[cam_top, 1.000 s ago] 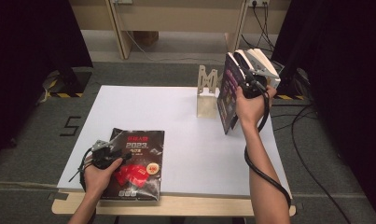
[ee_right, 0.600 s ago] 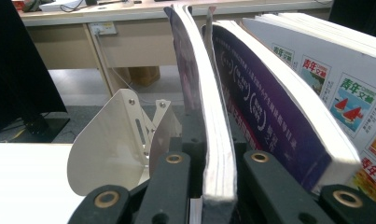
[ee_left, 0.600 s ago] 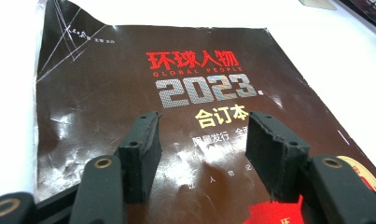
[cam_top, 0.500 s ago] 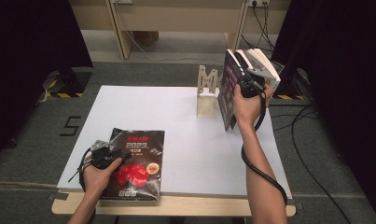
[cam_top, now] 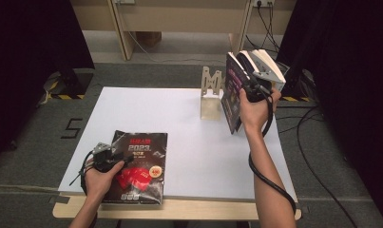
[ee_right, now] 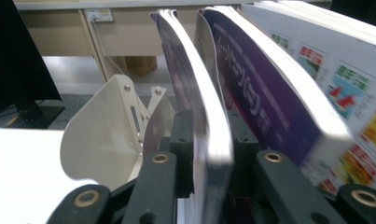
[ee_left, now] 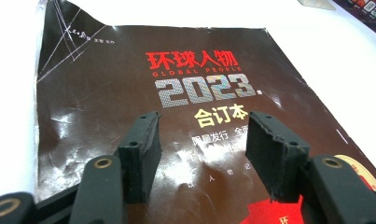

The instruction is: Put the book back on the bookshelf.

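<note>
Right gripper view: a purple-covered magazine (ee_right: 209, 126) stands upright between the right gripper's (ee_right: 209, 154) jaws, which have just been opening and no longer visibly pinch it; beside it leans a second, thicker magazine (ee_right: 288, 93), and a cream metal bookend (ee_right: 106, 135) stands to the left. High view places this group at the white tabletop's (cam_top: 189, 123) far right edge. Left gripper view shows the left gripper (ee_left: 202, 144), jaws spread, hovering over a dark "2023" magazine (ee_left: 129, 79) lying flat at the near left.
</note>
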Demonstrator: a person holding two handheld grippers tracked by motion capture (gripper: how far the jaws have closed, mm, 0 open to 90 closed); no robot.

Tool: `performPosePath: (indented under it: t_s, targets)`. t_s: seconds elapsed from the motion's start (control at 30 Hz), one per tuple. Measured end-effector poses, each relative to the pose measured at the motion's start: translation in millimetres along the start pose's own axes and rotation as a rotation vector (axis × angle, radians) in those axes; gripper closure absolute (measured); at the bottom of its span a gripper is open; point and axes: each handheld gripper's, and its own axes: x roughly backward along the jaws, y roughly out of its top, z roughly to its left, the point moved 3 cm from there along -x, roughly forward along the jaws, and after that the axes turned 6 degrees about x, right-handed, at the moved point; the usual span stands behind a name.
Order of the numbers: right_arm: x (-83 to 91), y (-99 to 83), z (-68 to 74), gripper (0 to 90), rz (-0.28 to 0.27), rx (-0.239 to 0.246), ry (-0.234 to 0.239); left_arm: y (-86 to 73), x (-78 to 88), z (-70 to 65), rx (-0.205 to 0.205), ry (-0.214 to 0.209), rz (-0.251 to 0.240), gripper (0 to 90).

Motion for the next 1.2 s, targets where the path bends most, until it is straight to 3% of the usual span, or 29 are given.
performPosePath:
  t_s: [0.3,0.53,0.8,0.97,1.2]
  targets:
    - [27.8,-22.5,-13.4,73.0,0.0,-0.036,0.006,-0.8,-1.5,-2.6,-0.005,-0.003,0.002,44.1]
    - [34.2,-37.1,-22.8,71.4,0.031,-0.041,0.003,-1.2,-1.7,-3.4,-0.009,-0.002,0.006,44.1]
    - [26.6,-44.1,-26.4,62.3,0.045,-0.076,0.008,-1.0,-1.3,-3.0,-0.008,-0.003,0.005,44.0]
    - [19.7,-38.9,-26.2,60.4,0.034,-0.063,-0.012,-1.0,-1.5,-2.9,-0.008,-0.003,0.003,44.0]
    - [0.2,-33.9,-24.5,61.3,0.064,-0.066,-0.02,-0.7,-0.8,-2.0,-0.004,-0.004,0.001,44.0]
